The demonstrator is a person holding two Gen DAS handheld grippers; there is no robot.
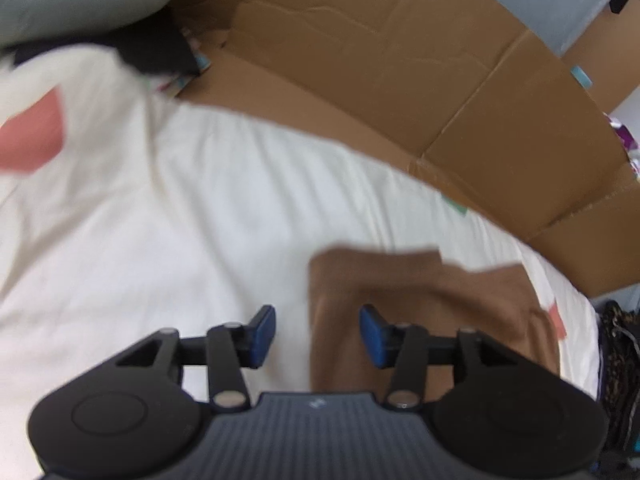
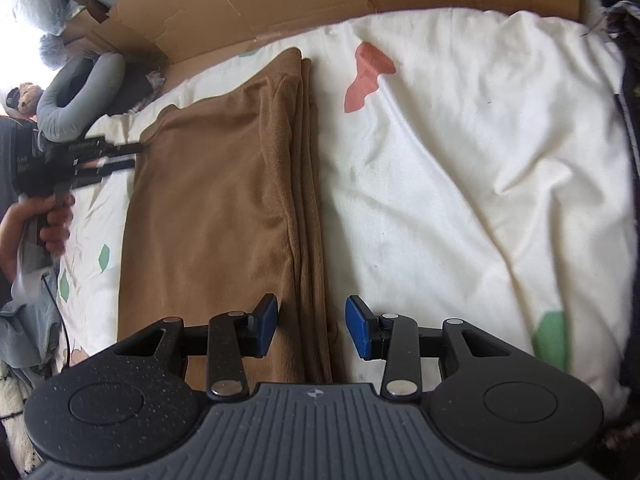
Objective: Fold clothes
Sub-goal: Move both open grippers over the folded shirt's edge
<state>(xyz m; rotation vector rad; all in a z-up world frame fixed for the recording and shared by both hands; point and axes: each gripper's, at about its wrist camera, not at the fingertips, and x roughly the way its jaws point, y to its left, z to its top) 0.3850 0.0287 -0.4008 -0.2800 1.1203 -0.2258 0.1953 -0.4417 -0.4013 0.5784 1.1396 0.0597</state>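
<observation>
Right gripper: jaws apart, nothing pinched. The folded right-hand edge of the brown garment passes between and below the blue pads, no visible contact.

Left gripper: jaws apart, empty. In its own view the garment starts just ahead and to its right; the left edge of the cloth sits under the right pad, bare sheet under the left one. View is motion-blurred, so touching or not I can't tell.

Garment lies flat on the white patterned bedsheet, already folded lengthwise into a long strip. Long axis runs straight away from the right gripper, near end under its jaws, far end toward the cardboard at the back. From the right wrist view the left gripper is at the far-left corner of the strip, held by a hand.

So: right is on the near end, left on the far end. My guess at the next fold is end over end along that axis.

Grey neck pillow beyond the left gripper. No readable brand or text.
</observation>
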